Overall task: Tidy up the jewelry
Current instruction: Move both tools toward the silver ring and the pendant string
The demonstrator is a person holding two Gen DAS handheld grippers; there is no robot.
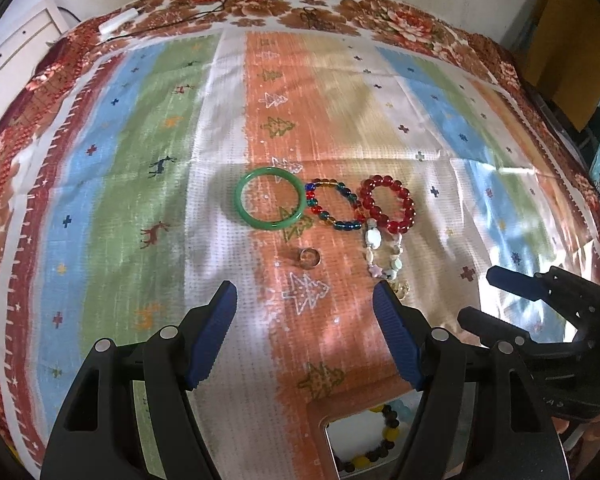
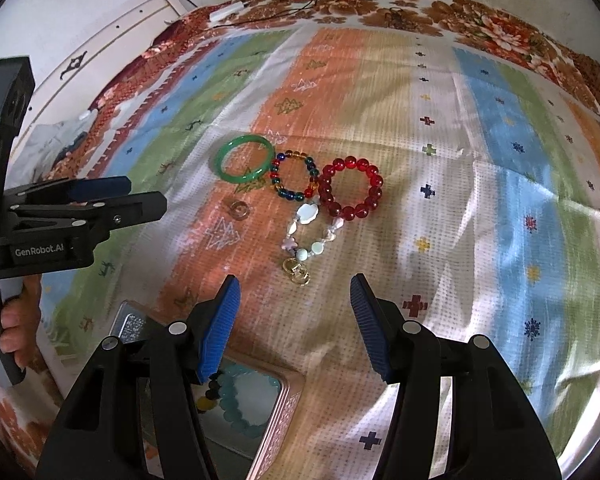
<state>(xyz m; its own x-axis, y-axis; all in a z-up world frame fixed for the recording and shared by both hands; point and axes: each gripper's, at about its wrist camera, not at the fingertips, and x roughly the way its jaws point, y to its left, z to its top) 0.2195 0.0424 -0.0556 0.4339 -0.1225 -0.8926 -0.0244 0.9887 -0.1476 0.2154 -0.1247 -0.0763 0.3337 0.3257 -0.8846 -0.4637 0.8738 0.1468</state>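
A: Nearest?
B: Tin box (image 2: pixel 278 412) w/ bead bracelets inside, right under both claws. Left claw (image 1: pixel 305 308) wide open, holds nothing; right claw (image 2: pixel 295 300) same.
A: Anything blocking?
B: No, striped cloth (image 1: pixel 112 200) lies bare btwn the claws & jewelry.
A: Views differ?
B: Right cam shows the gold clasp (image 2: pixel 297 272) clearly & a hand (image 2: pixel 10 320) on the left handle; left cam barely shows the clasp.
A: Jewelry?
B: Small ring (image 1: pixel 309 258) & shell bracelet (image 2: pixel 310 230) first. Behind, a row touching: green bangle (image 1: pixel 271 198), multicolor bead bracelet (image 1: pixel 334 206), red bead bracelet (image 1: pixel 388 204). Cables (image 1: pixel 224 4) at far edge.
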